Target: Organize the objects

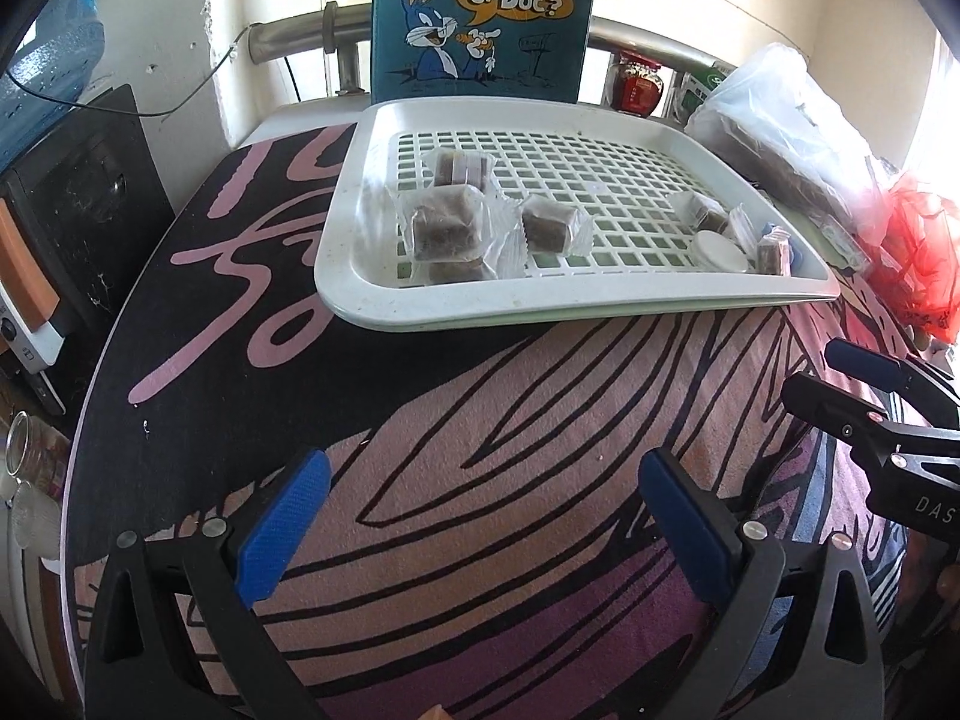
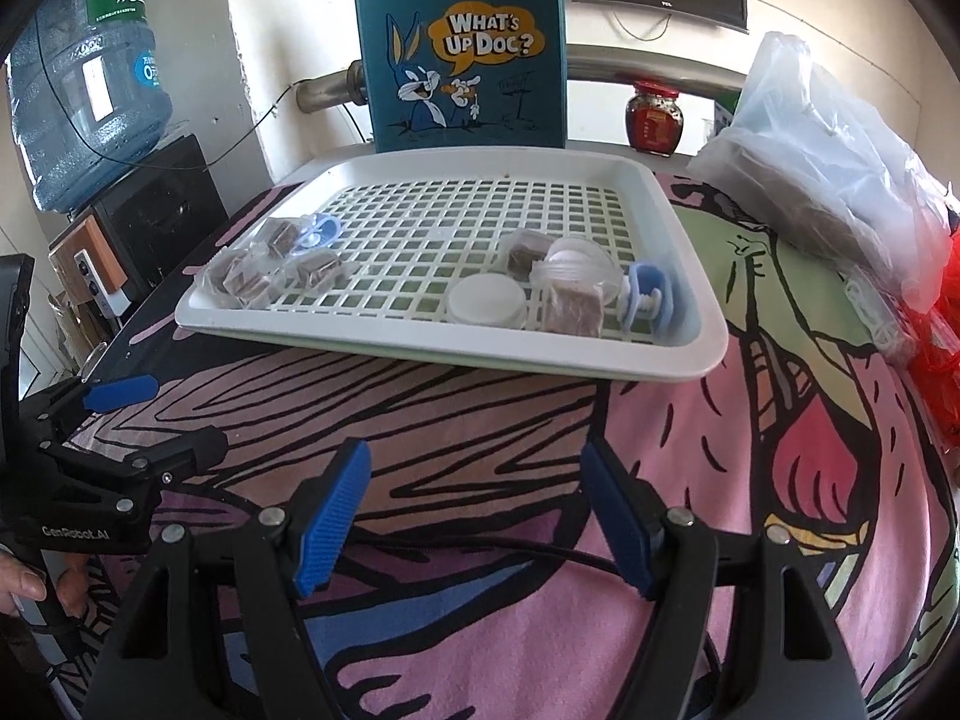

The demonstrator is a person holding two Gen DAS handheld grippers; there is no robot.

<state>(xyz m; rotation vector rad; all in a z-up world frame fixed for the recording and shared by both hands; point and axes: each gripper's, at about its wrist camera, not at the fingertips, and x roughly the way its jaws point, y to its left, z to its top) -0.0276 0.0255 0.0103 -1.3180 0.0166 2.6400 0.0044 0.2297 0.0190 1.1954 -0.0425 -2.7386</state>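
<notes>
Wrapped snack cubes (image 2: 573, 311) and white lid (image 2: 487, 302) in slotted white tray (image 2: 690, 354) on cartoon-cloth counter (image 2: 660, 540), blue tote (image 2: 459, 54) behind; left gripper (image 1: 483, 525) and right gripper (image 2: 474, 513) spread wide, empty.

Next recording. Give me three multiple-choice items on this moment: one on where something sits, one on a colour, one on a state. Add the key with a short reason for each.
1. Where does the flat round white lid lie?
A. On the patterned cloth beside the tray
B. On the grid of the white slotted plastic tray, near its front edge
C. Inside the teal bag

2. What colour is the cartoon-rabbit tote bag behind the tray?
A. Teal blue
B. Red
C. White

3. How does the right claw stand?
A. Shut on a wrapped brown sweet
B. Shut with nothing in it
C. Open with nothing between its blue pads

Key:
1 B, the lid rests on the grid next to a wrapped brown cube sweet.
2 A, the fabric around the speech bubble is teal blue.
3 C, only the pink patterned tablecloth shows in the gap between the pads.
</notes>
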